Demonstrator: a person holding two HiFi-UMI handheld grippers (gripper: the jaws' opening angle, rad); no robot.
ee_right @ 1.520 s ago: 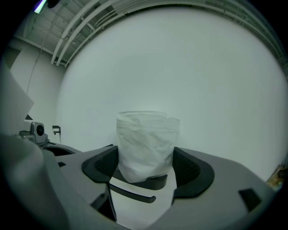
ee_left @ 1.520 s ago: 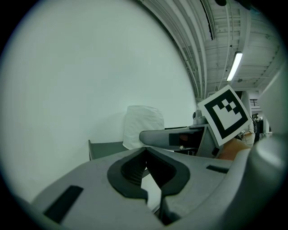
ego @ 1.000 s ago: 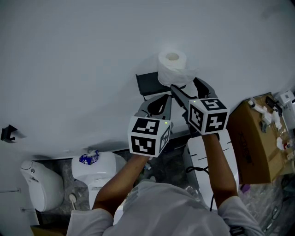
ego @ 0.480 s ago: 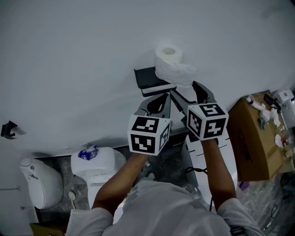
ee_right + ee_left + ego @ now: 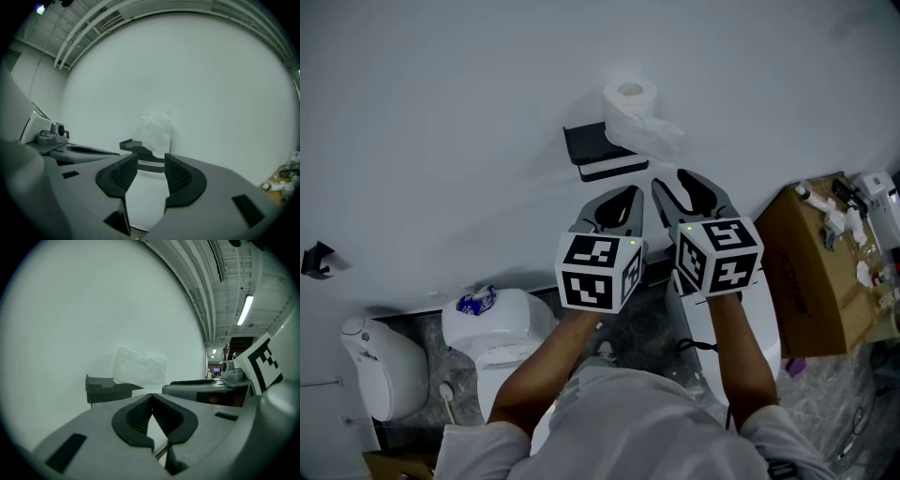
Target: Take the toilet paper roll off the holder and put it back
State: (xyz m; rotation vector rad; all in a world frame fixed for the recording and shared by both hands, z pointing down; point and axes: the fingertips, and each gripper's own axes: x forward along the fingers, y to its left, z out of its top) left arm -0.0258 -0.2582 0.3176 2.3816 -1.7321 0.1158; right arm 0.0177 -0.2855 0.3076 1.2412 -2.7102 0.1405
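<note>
Plain white wall (image 5: 441, 112) fills most of your view. At 7 o'clock a white toilet (image 5: 520, 339) on mottled grey floor (image 5: 844, 412); at 3 o'clock a cardboard box (image 5: 802, 281). Ceiling strip light (image 5: 245, 309) lit.

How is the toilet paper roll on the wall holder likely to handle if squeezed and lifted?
The toilet paper roll looks soft and rumpled, so it would probably dent under a squeeze. Its hollow core suggests it is light for its bulk. Its loose outer sheet may flop or unwind when lifted.
</note>
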